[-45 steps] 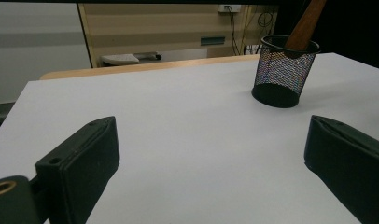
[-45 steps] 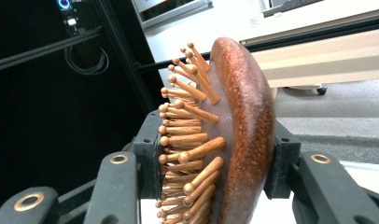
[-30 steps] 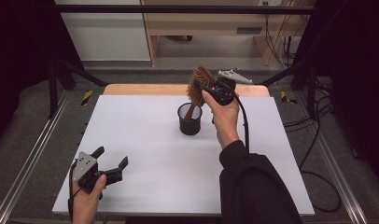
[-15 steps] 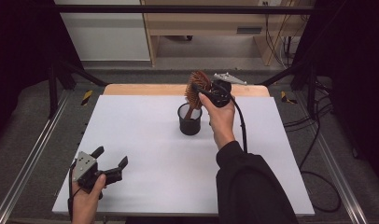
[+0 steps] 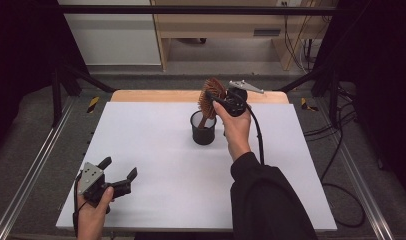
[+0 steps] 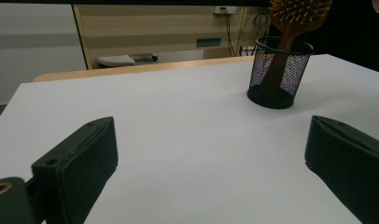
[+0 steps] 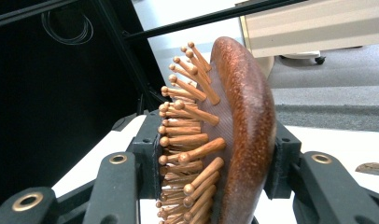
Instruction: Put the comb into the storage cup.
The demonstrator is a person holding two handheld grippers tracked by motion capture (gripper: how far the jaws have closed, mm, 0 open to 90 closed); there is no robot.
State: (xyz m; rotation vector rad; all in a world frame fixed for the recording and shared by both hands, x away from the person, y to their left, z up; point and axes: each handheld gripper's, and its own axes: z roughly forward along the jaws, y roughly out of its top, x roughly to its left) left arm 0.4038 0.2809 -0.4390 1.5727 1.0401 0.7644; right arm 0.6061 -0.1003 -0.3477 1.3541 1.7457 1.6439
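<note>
High view: white table (image 5: 156, 145), grey floor (image 5: 36, 135).

Reddish-brown wooden hairbrush (image 7: 246, 126), speckled glossy back, lighter tan pins w/ rounded tips, dull brown pad under the pins. Black wire-mesh cup (image 6: 280, 72), fine grid pattern, solid black rim & base. Matte white bench (image 5: 156, 150), pale wood strip along far edge. Right claw (image 5: 217, 98) black, brass-coloured rivets on the arms, grey plate on top, black cable. Left claw (image 5: 118, 173) black too, near front-left corner of bench, grey plate. Black sleeve on right arm. Dark grey floor, yellow-black striped markers beside far corners.
</note>
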